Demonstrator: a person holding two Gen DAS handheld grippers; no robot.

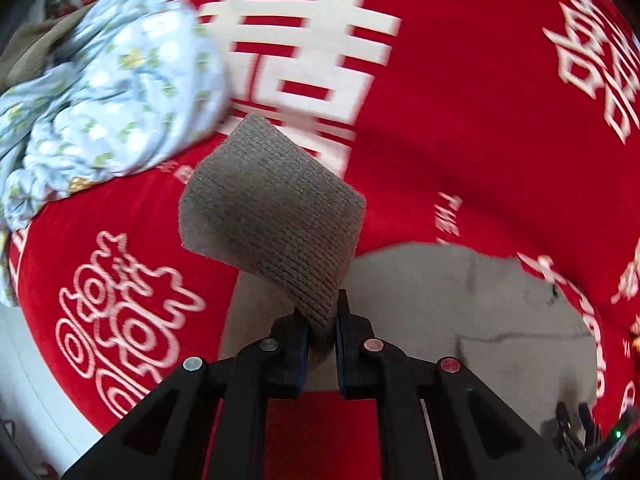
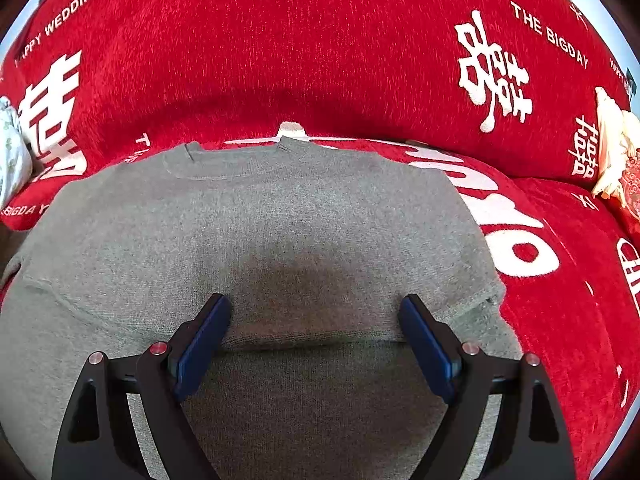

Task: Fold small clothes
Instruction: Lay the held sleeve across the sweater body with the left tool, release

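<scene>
Nearest to the right wrist camera is the right gripper (image 2: 314, 316), its two blue pads (image 2: 202, 350) standing wide apart with nothing pressed between them; they rest on or just above the grey sweater (image 2: 256, 216), I cannot tell which. Largest of all is the red sofa cover (image 2: 320, 48), printed with white Chinese characters and the words "HAPPY WEDDING" and "THE BIGDAY"; it fills the view from 9 o'clock over 12 to 3 o'clock. On it the grey sweater lies spread flat, filling the middle and the 6 o'clock part of the right wrist view, with its round collar (image 2: 236, 156) toward 12 o'clock and a fold line across it just between the pads. In the left wrist view the red sofa cover (image 1: 460, 120) is behind everything, and a crumpled light blue cloth with a flower print (image 1: 108, 100) lies on it at 10 o'clock. A pale grey floor (image 1: 460, 308) shows at about 4 o'clock. The left gripper (image 1: 322, 320) is closed on a ribbed grey knit piece (image 1: 272, 212), which looks like the sweater's cuff; it rises from the pads toward 12 o'clock, clear of the cover. At 3 o'clock in the right wrist view a small cream-coloured object (image 2: 612, 148) lies on the cover, too blurred to name.
</scene>
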